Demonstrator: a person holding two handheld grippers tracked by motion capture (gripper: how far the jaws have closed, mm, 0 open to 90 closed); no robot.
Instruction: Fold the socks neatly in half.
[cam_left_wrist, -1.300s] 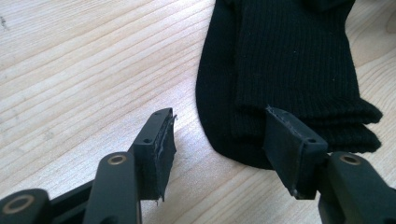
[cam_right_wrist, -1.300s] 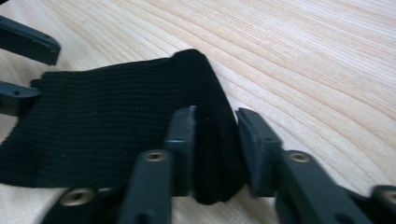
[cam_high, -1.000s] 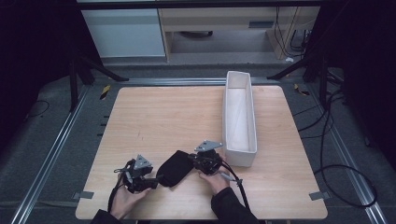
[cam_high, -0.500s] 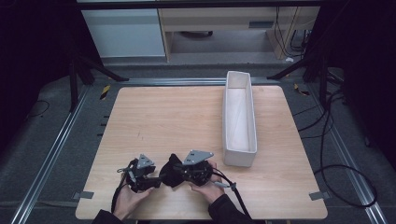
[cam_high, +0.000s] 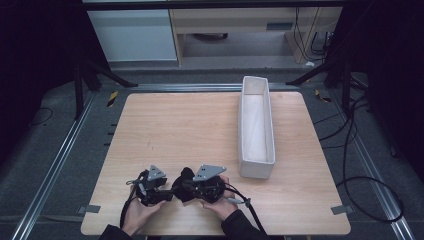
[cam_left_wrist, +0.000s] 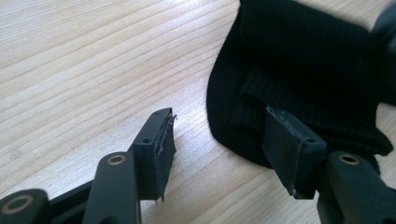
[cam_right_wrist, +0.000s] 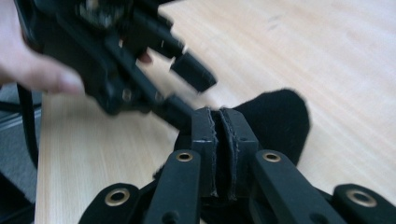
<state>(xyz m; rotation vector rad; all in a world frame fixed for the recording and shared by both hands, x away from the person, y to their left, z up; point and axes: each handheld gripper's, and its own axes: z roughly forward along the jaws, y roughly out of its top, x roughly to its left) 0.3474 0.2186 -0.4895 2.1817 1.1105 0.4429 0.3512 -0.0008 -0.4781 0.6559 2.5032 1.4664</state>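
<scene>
A black sock (cam_high: 184, 183) lies on the light wooden worktop (cam_high: 200, 125) near its front edge, left of the middle, bunched between the 2 claws. Its ribbed knit shows clearly in the left gripper view (cam_left_wrist: 299, 70), where the fabric is folded over itself.

The right claw (cam_high: 192, 187) is closed on the sock: in the right gripper view the 2 black jaws stand pressed together with a thin fold of black fabric (cam_right_wrist: 280, 121) pinched between their pads (cam_right_wrist: 204, 140), and the rest of the sock spreads out beyond them on the wood. The right hand (cam_high: 220, 202) grips it from the front edge, a grey three-cornered plate (cam_high: 209, 172) on top.

The left claw (cam_high: 167, 192) is wide open and has hold of nothing. In the left gripper view (cam_left_wrist: 217, 140) one jaw hangs over bare wood and the other sits at the edge of the sock, against its folded hem; whether it presses the fabric cannot be told. The left hand (cam_high: 136, 212) holds this claw just left of the sock, and it also appears, blurred, in the right gripper view (cam_right_wrist: 187, 88) with its jaws apart.

A long white bin (cam_high: 243, 130) stands along the right side of the worktop, running from the back edge towards the front, apart from the sock. Black cables (cam_high: 360, 170) trail over the grey floor to the right of the worktop.
</scene>
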